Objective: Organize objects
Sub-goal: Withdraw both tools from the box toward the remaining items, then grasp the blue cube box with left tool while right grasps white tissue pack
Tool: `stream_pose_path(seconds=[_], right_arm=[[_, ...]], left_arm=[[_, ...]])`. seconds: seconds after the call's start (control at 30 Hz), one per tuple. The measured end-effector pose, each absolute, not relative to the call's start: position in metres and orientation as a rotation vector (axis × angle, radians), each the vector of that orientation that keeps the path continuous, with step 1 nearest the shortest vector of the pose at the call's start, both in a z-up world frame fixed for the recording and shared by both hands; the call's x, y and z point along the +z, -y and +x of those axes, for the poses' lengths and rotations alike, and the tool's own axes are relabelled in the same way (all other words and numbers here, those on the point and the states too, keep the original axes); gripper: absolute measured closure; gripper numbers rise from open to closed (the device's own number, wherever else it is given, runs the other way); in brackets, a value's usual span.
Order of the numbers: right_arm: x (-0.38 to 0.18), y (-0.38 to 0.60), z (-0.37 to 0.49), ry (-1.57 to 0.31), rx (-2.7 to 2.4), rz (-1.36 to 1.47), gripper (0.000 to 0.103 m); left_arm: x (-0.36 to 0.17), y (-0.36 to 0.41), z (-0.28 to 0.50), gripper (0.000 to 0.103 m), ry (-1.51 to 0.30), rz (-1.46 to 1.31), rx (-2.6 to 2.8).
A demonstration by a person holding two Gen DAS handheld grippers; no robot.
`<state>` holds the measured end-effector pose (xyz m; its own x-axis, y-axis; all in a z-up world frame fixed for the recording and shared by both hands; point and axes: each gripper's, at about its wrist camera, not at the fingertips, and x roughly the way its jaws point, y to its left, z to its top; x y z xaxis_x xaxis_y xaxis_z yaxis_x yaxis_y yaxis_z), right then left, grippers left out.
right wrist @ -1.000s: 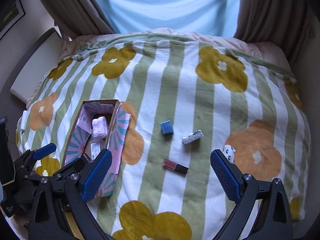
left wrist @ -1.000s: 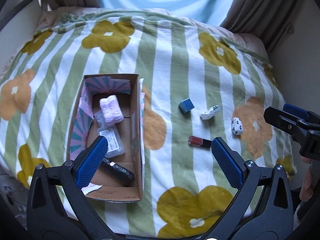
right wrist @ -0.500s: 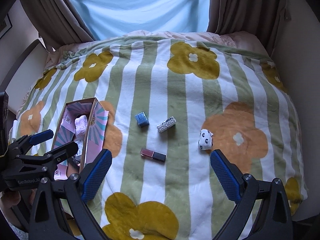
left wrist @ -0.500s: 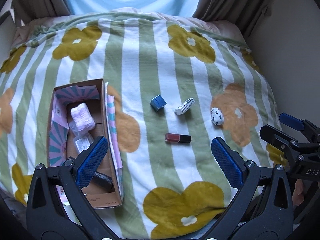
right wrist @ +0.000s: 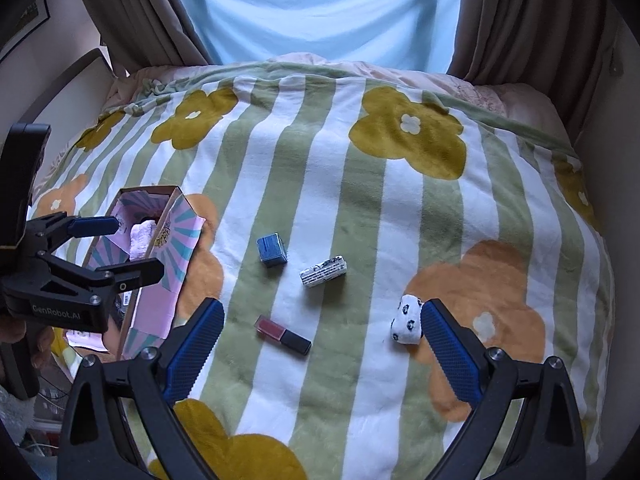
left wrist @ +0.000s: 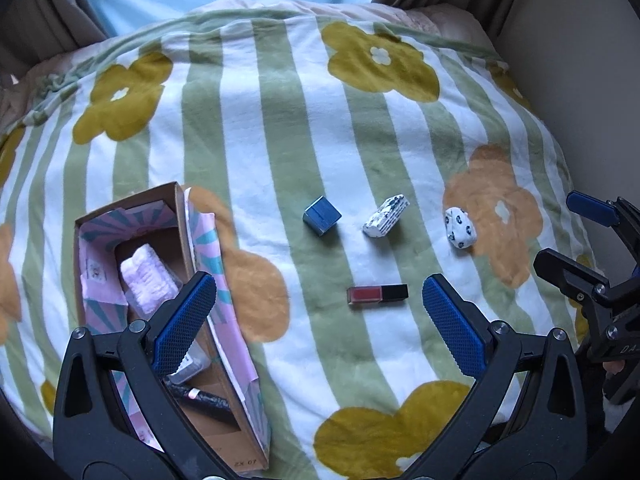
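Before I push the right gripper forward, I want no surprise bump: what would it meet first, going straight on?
Probably the red-and-black lipstick tube, lying between the open right gripper's fingers on the striped floral blanket. The white black-spotted pouch sits beside the right fingertip. Depth is unclear.

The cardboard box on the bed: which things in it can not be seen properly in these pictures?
- Clear case, left wrist view: mostly hidden by the left gripper finger.
- Dark tube, left wrist view: label too small.
- Box interior, right wrist view: near half blocked by the left gripper; only the pink bundle shows.
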<state>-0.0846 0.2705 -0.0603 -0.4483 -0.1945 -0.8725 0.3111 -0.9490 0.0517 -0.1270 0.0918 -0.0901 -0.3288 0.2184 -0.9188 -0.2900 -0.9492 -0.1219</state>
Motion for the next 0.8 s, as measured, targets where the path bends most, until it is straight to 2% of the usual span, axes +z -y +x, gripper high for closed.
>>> stream_pose_path(seconds=[0.43,0.67,0.8], right_arm=[[-0.169,-0.252,-0.134,-0.348,-2.342,1.372,0.005],[-0.215,-0.243,-0.158,-0.378,-2.289,1.417,0.005],[-0.235,-0.239,-0.169,-0.396,-2.251,1.448,0.011]], left_arm=[[-0.201,-0.130,-0.198,0.010,-0.244,-1.731,2.181],[-0.245,-0.148,-0.221,0.017,-0.309,-1.786,2.099],[-0.266,-0.152,-0.231,0.022,-0.313,-1.821,2.058]])
